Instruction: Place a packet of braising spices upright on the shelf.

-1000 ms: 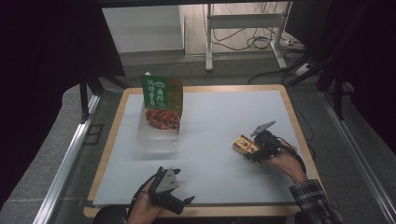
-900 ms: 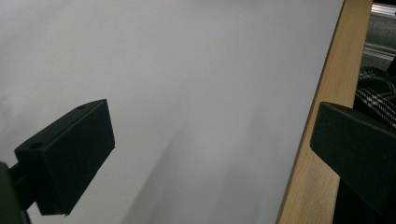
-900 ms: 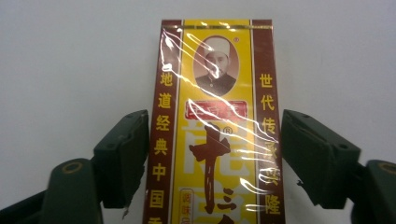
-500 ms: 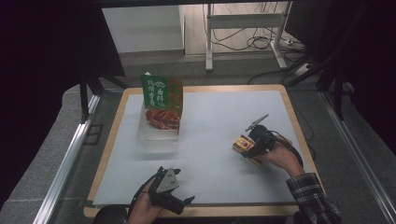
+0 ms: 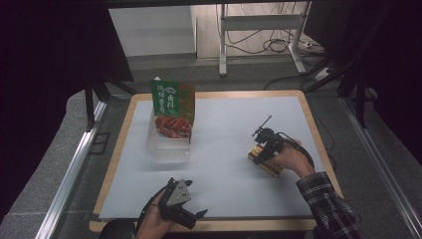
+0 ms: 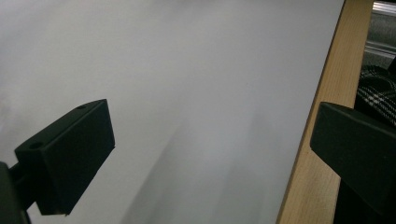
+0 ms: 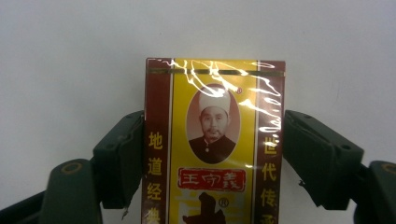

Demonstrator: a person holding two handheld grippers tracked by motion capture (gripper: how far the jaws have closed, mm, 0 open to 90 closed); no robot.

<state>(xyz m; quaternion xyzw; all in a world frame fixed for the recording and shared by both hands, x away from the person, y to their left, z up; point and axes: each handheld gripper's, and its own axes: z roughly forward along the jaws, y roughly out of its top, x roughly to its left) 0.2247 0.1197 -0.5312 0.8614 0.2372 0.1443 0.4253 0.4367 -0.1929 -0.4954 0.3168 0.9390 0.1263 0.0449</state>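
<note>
Right gripper view looks straight down on a small box (image 7: 215, 144), maroon at its sides with a yellow middle panel, a portrait in an oval, and the red label 王守義 beneath it. Yellow characters run down both maroon bands; 地道经 reads on one side, and 世代传 on the other. Glossy film over the box throws white glare across the top. Both jaws of the right gripper (image 7: 212, 154) stand against the box's long sides, the left one touching; at the right one the pictures leave it unclear whether a sliver of gap remains.

In the high view the box (image 5: 263, 160) lies flat on the white worktop (image 5: 234, 124) near its right edge, with the right gripper (image 5: 261, 154) over it. Half a second ago the gripper sat a little farther from the front edge with the box beside its tip; now it has come down around the box.

One green packet (image 5: 170, 99) stands upright toward the far left corner, white characters on its face that I cannot read for sure, a red picture below them, and a clear tub (image 5: 168, 144) in front of it.

The left gripper (image 5: 194, 215) rests by the front edge, unmoved, jaws wide apart with nothing between them; its own view shows bare worktop (image 6: 187, 93) and the wooden rim (image 6: 322, 140).

Count: one box, one packet, one tub, two grippers.
</note>
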